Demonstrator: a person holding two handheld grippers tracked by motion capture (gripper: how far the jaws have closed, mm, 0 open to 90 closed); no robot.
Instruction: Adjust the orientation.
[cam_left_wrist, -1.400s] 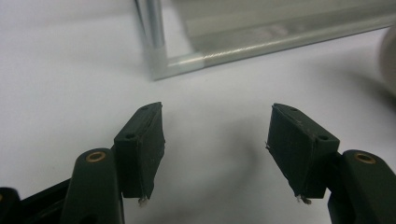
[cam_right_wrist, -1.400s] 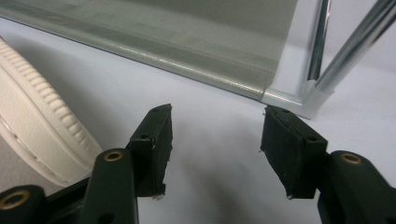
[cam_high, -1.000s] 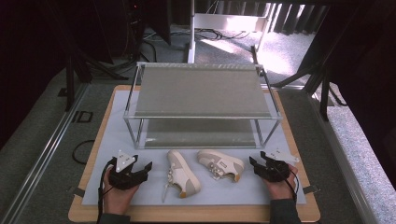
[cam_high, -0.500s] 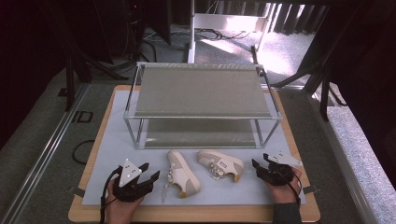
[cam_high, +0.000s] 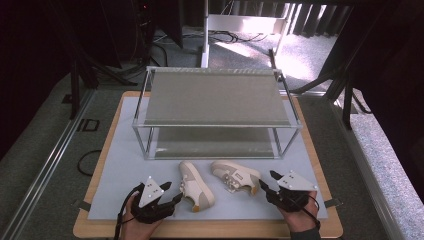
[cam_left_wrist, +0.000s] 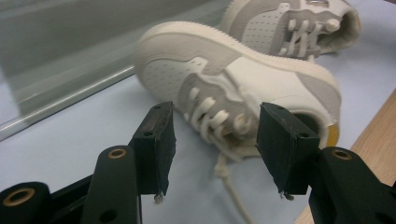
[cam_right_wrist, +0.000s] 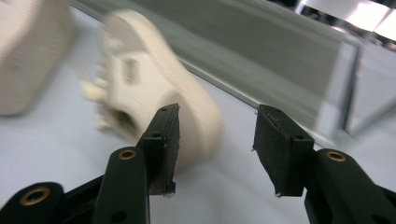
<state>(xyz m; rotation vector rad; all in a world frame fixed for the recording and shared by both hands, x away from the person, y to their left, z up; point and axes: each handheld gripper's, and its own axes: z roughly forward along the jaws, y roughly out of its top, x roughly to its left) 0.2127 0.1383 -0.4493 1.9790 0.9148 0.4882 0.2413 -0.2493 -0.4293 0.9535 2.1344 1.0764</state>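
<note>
Nearest the person, the left gripper (cam_high: 172, 194) and right gripper (cam_high: 266, 184) sit low on the pale surface (cam_high: 125, 165), each with jaws apart and nothing between them; the right's have just been closing. Between them lie the left shoe (cam_high: 196, 186) and right shoe (cam_high: 235, 176), just beside each other. Beyond both stands a two-tier metal rack (cam_high: 215, 97), blocking the way forward.

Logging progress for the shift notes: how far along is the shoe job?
Nothing looks done: both shelves of the rack are bare. In hand: the left tongs and right tongs, both open, close in on the left shoe and right shoe. Gripping and any moving remain.
</note>
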